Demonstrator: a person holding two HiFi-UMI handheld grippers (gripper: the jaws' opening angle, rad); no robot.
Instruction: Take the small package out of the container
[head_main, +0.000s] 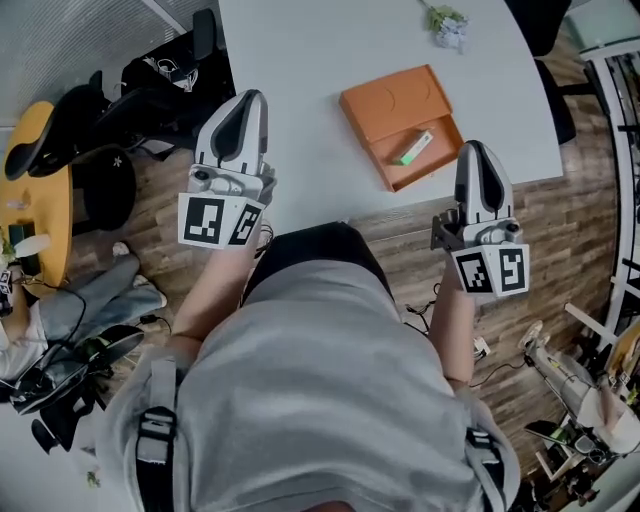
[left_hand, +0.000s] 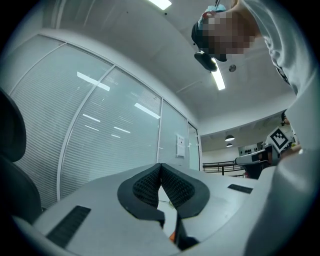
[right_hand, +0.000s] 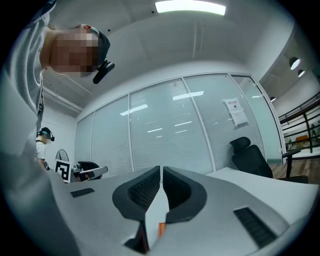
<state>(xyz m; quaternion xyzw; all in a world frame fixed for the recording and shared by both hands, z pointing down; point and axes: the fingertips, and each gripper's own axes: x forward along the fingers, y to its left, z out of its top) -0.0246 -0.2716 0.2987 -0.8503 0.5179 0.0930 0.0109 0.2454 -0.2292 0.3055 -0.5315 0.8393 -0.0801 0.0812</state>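
Small package (head_main: 412, 148), slim, white-and-green, flat in orange container (head_main: 385, 105); left gripper (head_main: 252, 98) and right gripper (head_main: 474, 150) closed, empty.

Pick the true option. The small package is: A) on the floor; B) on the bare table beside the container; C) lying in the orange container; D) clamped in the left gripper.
C: the head view shows the small package lying inside the orange container.

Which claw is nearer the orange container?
Right. The right claw hangs just past the orange container's right corner; the left claw is farther off to its left.
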